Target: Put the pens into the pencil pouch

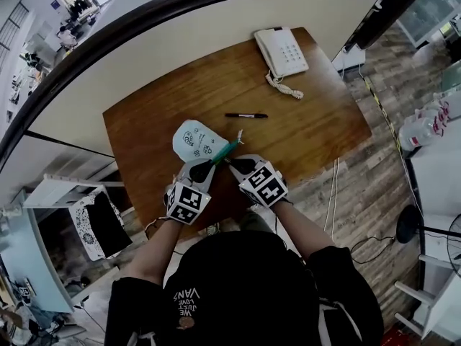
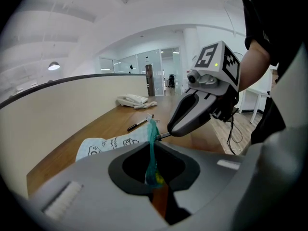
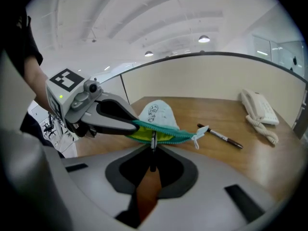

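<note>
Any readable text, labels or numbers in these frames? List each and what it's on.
"WE JUST LOVE VANS": seen upside down on the back of the person's black top; small, so this is a likely reading.
On the pouch: printed doodles; any lettering is too small to read.
On the phone: keypad marks too blurred to read.
On the pen: label unreadable.

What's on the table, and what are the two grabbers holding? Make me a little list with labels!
table: brown wood
pouch: light blue with doodles, teal zipper open, yellow inside showing
pen: one black pen lying on the table beyond the pouch, not inside
phone: white, far corner
left gripper: shut on the zipper edge
right gripper: shut on the zipper pull
</note>
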